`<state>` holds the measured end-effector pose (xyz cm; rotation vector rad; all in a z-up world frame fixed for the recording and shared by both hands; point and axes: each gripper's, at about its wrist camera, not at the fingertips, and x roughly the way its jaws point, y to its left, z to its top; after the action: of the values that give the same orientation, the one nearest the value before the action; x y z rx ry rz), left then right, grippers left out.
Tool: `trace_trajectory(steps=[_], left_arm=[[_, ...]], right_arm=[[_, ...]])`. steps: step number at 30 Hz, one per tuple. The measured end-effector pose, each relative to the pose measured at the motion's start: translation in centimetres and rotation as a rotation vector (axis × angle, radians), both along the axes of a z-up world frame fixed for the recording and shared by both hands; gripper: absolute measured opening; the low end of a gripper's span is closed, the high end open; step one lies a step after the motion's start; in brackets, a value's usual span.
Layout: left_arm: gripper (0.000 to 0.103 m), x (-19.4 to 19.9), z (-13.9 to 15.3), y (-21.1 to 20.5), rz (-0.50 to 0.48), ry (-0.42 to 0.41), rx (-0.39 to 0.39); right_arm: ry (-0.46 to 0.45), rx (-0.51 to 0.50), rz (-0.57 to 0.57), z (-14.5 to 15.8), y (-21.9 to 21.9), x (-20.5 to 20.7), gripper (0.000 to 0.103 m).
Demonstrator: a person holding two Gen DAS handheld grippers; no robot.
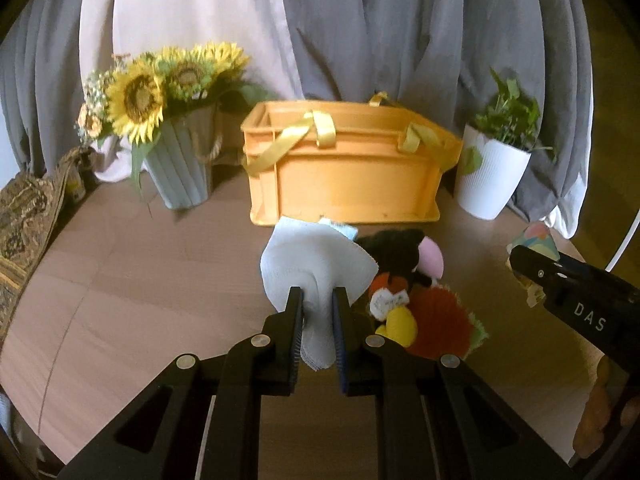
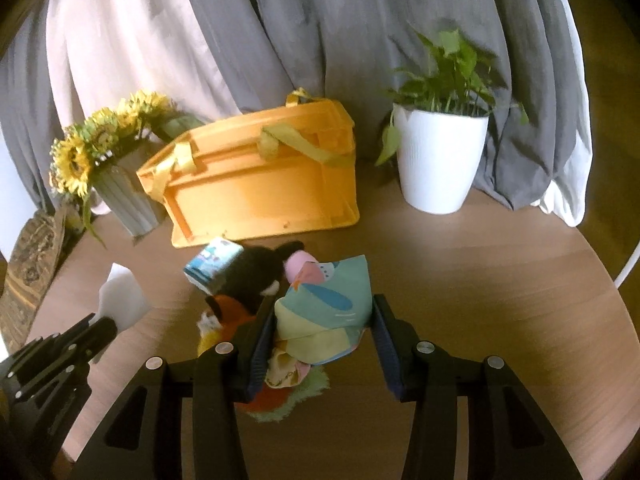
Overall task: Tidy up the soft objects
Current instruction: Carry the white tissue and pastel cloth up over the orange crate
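Now both tongs hold soft cloths above the round brown wooden desk.

Big grey and white curtains hang behind. An orange plastic crate with yellow ribbon handles stands at the back, between a grey pot of sunflowers and a white pot with a green plant. A pile of soft toys lies in front of the crate. The left tongs are squeezed tight on a pale blue-white cloth. The right tongs grip a folded pastel cloth.
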<state>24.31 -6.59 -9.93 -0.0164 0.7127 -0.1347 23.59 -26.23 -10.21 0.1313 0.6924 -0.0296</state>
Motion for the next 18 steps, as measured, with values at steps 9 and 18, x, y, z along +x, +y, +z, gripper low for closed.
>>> trace_trajectory(steps=[9,18], left_arm=[[0.015,0.0,2.9,0.7,-0.015,-0.079,-0.009],[0.016,0.2,5.1,1.3,-0.025,-0.142,-0.019]], right_arm=[[-0.079,0.006,0.002,3.1,1.0,-0.3,0.047],[-0.141,0.009,0.000,5.5,1.5,-0.2,0.047]])
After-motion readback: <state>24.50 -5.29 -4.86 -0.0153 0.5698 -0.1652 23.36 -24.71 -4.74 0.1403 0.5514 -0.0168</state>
